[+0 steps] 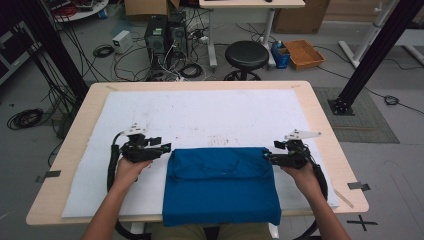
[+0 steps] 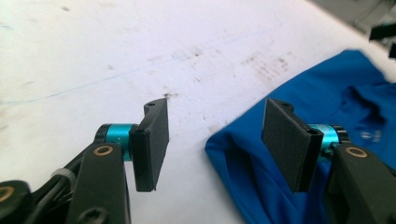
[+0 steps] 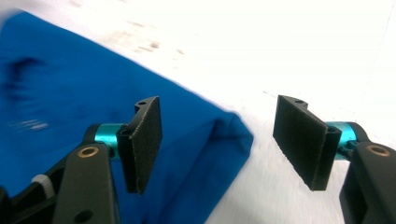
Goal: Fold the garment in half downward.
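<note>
— On the white sheet [image 1: 200,115], what lies there?
— Folded blue cloth [image 1: 220,185], near edge overhanging the table [image 1: 320,115].
— Grippers?
— Left gripper [image 1: 165,148] and right gripper [image 1: 266,156] gape wide at its far corners, holding nothing; cloth's print is blurred.

Light wooden table [image 1: 320,117], white stained sheet [image 1: 200,115] over it — folded blue cloth [image 1: 220,185] at near edge

folded cloth [image 1: 220,185]: solid deep blue, plain, darker in its creases
table cover [image 1: 210,112]: white, marked with faint brown smudges and a thin bluish line
table [image 1: 320,120]: pale wood edge
left gripper [image 2: 215,140]: black jaws, teal collars, brass-coloured screws
right gripper [image 3: 217,140]: same black, teal and brass
stool [image 1: 246,54]: black
</note>
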`<state>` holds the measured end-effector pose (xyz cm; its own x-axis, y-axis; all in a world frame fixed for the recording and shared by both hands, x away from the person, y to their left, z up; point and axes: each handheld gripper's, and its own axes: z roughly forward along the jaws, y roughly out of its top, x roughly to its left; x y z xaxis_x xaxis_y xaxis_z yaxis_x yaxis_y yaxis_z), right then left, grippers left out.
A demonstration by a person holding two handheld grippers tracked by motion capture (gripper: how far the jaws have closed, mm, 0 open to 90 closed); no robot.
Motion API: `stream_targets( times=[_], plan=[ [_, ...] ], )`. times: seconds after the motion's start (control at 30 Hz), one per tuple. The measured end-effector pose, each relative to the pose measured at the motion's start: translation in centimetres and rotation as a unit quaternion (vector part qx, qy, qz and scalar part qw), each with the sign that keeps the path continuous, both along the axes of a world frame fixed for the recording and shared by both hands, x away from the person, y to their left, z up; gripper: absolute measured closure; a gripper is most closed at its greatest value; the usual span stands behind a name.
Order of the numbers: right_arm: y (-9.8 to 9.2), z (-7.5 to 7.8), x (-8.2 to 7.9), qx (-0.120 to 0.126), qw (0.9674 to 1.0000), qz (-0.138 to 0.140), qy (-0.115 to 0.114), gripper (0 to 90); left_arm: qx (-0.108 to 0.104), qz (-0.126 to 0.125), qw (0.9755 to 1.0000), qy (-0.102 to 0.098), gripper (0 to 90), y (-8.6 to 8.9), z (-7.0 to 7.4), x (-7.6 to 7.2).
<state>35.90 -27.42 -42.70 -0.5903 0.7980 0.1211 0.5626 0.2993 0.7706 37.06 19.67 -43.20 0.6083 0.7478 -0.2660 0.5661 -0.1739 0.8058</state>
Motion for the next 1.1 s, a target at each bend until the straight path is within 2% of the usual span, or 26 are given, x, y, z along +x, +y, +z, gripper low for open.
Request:
stream_targets(
  times=[0.1, 0.2, 0.23, 0.27, 0.3, 0.33, 0.37, 0.43, 0.47, 0.53, 0.63, 0.73, 0.83, 0.9, 0.97, 1.0, 1.03, 1.07, 1.1],
  plan=[
    [1.2, -1.1, 1.3, -0.019, 0.9993, 0.004, 0.033, 35.9, 0.018, -0.013, 0.9996, 0.016, 41.4, -1.2, -0.9, 0.8],
    [1.6, -1.7, 1.4, -0.053, 0.9977, 0.012, 0.039, 44.3, 0.03, -0.018, 0.9989, 0.032, 41.4, -1.5, -1.7, 1.1],
    [1.5, -1.8, 1.4, -0.054, 0.9979, 0.016, 0.031, 47.1, 0.037, -0.02, 0.9986, 0.032, 41.6, -1.6, -1.9, 1.0],
    [1.3, -1.7, 1.3, -0.056, 0.9978, 0.015, 0.032, 50.4, 0.051, -0.019, 0.9983, 0.021, 44.1, -1.6, -1.8, 0.9],
    [1.1, -1.7, 1.3, -0.053, 0.9979, 0.015, 0.034, 53.5, 0.062, -0.026, 0.9975, 0.019, 53.4, -1.6, -1.7, 0.7],
    [0.9, -1.7, 1.4, -0.049, 0.9981, 0.013, 0.035, 57.5, 0.054, -0.039, 0.9974, 0.027, 67.5, -1.5, -1.7, 0.6],
    [0.7, -1.7, 1.3, -0.045, 0.9982, 0.01, 0.037, 62.1, 0.06, -0.041, 0.997, 0.024, 78.8, -1.6, -1.7, 0.5],
    [0.4, -1.6, 1.3, -0.042, 0.998, 0.02, 0.043, 79.3, 0.055, -0.036, 0.9976, 0.022, 82.9, -1.7, -1.6, 0.4],
    [0.4, -1.6, 1.2, -0.041, 0.9979, 0.024, 0.043, 81.1, 0.044, -0.029, 0.9983, 0.024, 83.7, -1.6, -1.6, 0.4],
    [0.5, -1.4, 1.3, -0.052, 0.9978, 0.028, 0.031, 82.6, 0.016, -0.007, 0.9996, 0.022, 84.3, -1.3, -1.5, 0.7],
    [0.6, -0.8, 2.0, -0.063, 0.9979, 0.018, -0.001, 83.1, -0.016, 0.019, 0.9996, 0.016, 84.5, -1.0, -1.2, 1.7],
    [0.8, 0.1, 3.6, -0.064, 0.9977, 0.001, -0.022, 83.1, -0.031, 0.04, 0.9987, 0.007, 84.4, -1.1, -0.8, 3.1],
    [1.1, 0.9, 5.5, -0.072, 0.9966, -0.011, -0.04, 83.1, -0.046, 0.067, 0.9967, -0.003, 84.4, -1.2, -0.6, 4.6],
    [1.2, 1.1, 6.7, -0.064, 0.9968, -0.019, -0.044, 83.0, -0.05, 0.078, 0.9957, -0.004, 84.3, -1.1, -0.8, 5.5],
    [1.4, 0.9, 7.6, -0.063, 0.9971, -0.025, -0.034, 82.6, -0.046, 0.087, 0.9951, 0.001, 83.8, -1.3, -1.3, 5.8],
    [1.5, 0.7, 7.9, -0.067, 0.9969, -0.03, -0.027, 80.3, -0.039, 0.095, 0.9947, 0.008, 80.9, -1.4, -1.4, 5.8],
    [1.6, 0.4, 7.9, -0.068, 0.9968, -0.036, -0.022, 73.0, -0.035, 0.101, 0.9942, 0.011, 72.8, -1.4, -1.5, 5.7],
    [1.6, 0.2, 7.9, -0.071, 0.9964, -0.045, -0.015, 60.1, -0.03, 0.104, 0.994, 0.011, 64.9, -1.3, -1.4, 5.4],
    [1.5, -0.1, 7.7, -0.072, 0.9958, -0.056, -0.012, 50.8, -0.022, 0.109, 0.9938, 0.004, 62.2, -1.3, -1.2, 4.9]
  ],
)
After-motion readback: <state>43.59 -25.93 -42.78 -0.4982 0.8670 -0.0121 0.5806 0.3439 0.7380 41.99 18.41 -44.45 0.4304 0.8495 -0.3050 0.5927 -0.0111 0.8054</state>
